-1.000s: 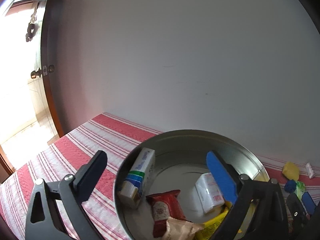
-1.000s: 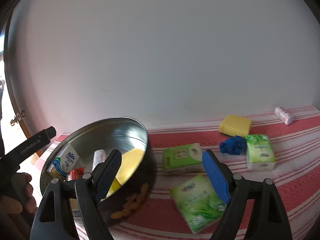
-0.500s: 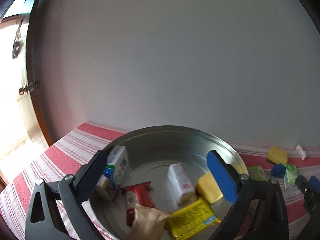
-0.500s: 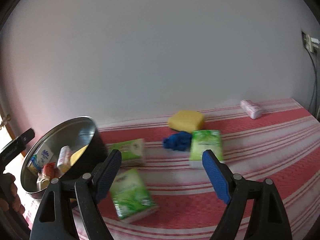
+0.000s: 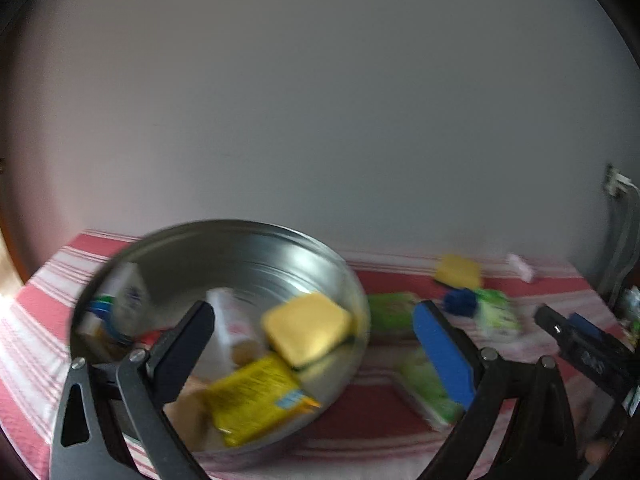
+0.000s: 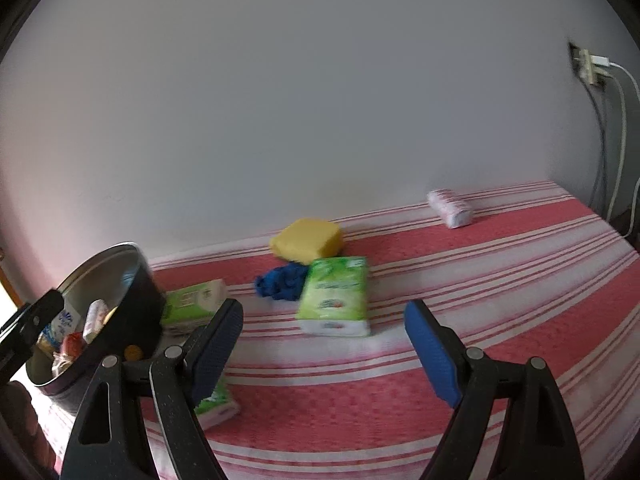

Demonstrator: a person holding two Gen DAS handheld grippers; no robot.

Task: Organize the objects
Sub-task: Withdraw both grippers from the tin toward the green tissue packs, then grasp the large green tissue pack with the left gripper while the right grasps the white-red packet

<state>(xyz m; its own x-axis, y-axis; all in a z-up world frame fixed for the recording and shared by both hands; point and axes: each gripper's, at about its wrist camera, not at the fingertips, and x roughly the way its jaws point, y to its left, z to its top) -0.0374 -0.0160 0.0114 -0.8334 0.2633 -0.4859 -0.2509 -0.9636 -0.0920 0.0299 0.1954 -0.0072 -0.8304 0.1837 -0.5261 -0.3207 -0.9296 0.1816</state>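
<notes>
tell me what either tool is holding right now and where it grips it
Nothing is held. The right tool is open over the striped cloth, short of the green pack. The left tool is open in front of the pot.

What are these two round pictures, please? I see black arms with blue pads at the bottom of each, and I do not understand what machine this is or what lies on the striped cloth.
There is no robot. A person holds a two-finger gripper in each hand, with a wide-angle camera on each looking along its fingers.

One picture is from the left gripper, the other from the right gripper. Both stand open and hold nothing.

On the red striped cloth stands a metal pot filled with small packets and a yellow sponge. Outside the pot lie green tissue packs, a second yellow sponge, a crumpled blue thing and a small white roll.
</notes>
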